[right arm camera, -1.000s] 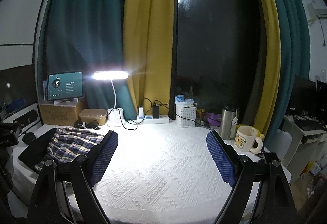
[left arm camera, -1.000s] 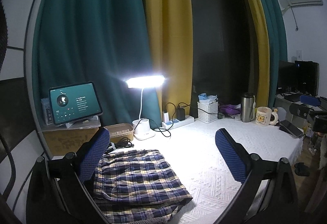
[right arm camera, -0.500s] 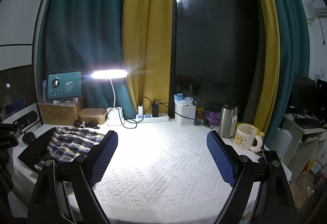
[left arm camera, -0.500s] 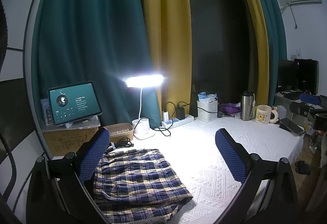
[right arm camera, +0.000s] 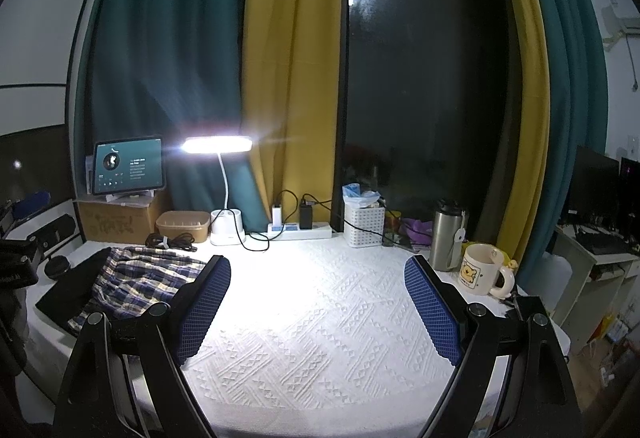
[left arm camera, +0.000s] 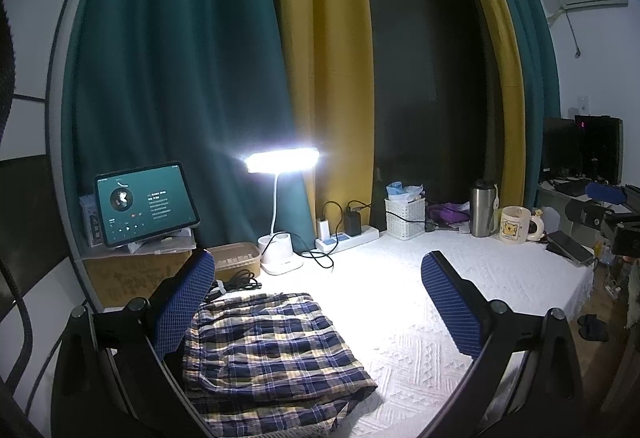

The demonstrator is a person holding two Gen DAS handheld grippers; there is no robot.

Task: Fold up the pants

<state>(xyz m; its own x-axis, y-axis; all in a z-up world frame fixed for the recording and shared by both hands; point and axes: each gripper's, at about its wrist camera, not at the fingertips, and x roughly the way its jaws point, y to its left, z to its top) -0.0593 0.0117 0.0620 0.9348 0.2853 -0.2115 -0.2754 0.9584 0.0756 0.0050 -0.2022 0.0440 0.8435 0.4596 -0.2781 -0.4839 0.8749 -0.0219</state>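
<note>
In the left wrist view, the left gripper point(left arm camera: 320, 302) is hovering wide open and empty over the plaid pants point(left arm camera: 272, 354), which are lying folded, soft and light, on the white tablecloth point(left arm camera: 440, 318); a layered edge looks best to pinch. In the right wrist view, the right gripper point(right arm camera: 318, 312) is gaping equally wide, holding nothing, with the pants lying well off to its left.

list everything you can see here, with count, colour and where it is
folded plaid cotton pants: 1, navy and cream, left of table
textured tablecloth: 1, white, over the table
lit desk lamp: 1, white, back of table
tablet with lit screen: 1, teal display, on cardboard box, back left
lidded plastic box: 1, tan, beside lamp base
power strip: 1, white, back centre
lattice basket: 1, white, back
steel tumbler: 1, silver, back right
bear-print mug: 1, cream, right
curtains: teal and yellow, behind
left gripper: open, over pants
right gripper: open, over bare cloth
</note>
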